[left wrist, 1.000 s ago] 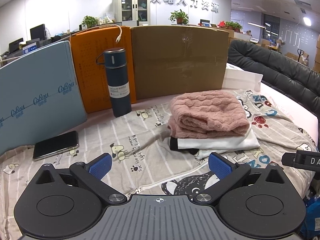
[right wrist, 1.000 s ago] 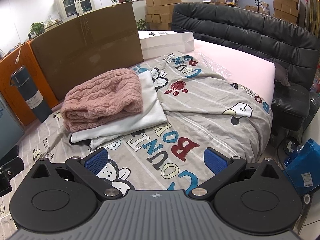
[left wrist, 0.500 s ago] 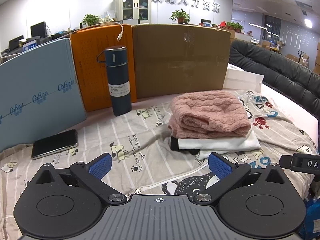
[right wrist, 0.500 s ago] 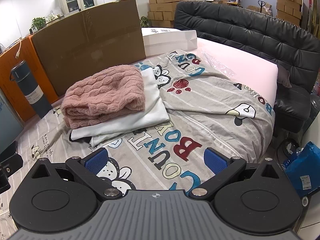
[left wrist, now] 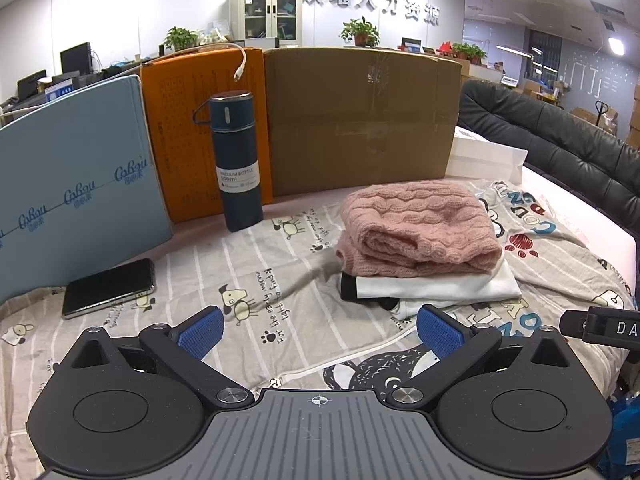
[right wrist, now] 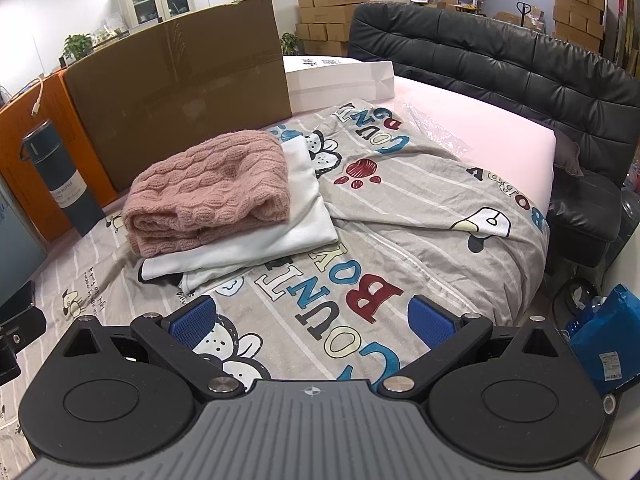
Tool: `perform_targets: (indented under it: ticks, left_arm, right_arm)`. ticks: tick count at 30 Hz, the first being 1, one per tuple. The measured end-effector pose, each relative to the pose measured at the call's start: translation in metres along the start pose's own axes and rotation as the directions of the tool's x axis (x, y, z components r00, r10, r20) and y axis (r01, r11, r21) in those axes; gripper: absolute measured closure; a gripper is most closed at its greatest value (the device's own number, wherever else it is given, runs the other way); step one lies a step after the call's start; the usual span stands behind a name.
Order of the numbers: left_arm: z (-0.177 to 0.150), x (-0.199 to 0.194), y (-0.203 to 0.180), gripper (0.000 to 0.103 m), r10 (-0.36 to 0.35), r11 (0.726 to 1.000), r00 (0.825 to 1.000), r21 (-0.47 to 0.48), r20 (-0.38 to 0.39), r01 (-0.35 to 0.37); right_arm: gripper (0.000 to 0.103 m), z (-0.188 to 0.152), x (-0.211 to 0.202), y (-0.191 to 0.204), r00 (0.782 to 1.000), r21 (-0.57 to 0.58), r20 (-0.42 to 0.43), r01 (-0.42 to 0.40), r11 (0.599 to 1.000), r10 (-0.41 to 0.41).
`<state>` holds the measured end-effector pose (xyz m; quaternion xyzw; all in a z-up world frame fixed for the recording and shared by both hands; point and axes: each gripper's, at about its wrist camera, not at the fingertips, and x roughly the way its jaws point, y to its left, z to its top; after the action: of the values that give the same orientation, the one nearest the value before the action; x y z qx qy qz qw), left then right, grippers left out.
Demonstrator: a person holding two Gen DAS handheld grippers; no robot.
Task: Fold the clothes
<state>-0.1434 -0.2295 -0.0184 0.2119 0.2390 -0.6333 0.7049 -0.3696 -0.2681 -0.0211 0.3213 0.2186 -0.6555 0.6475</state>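
I hold my left gripper (left wrist: 319, 330) level with its blue pads (left wrist: 201, 331) spread wide, gripping nothing. My right gripper (right wrist: 311, 322) sits the same way, pads (right wrist: 431, 322) far apart and empty, both tilted slightly downward.

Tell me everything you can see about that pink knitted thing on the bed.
The pink sweater looks like a chunky cable-knit, soft and thick. It is folded into a rounded bundle with layered edges showing at one side. It lies on a folded white garment, which rests on the cartoon-print sheet. Nothing grips it.
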Motion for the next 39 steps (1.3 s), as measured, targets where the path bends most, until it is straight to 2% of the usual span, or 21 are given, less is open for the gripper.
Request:
perform_targets:
  ticks: [24,39]
  left_arm:
    - [-0.0028,0.0023,-0.0026,0.0,0.011,1.0,1.0,0.007,-0.004,-0.011]
    - [-0.0027,0.0036,-0.0053,0.0,0.009,1.0,1.0,-0.021,-0.01,-0.009]
  right_arm:
    - [0.0,-0.0033,0.001,0.0011,1.0,-0.018,0.0,-0.007,1.0,0.007]
    - [0.0,-0.0066,-0.0031,0.0022,1.0,-0.052,-0.001,-0.001,0.999,0.001]
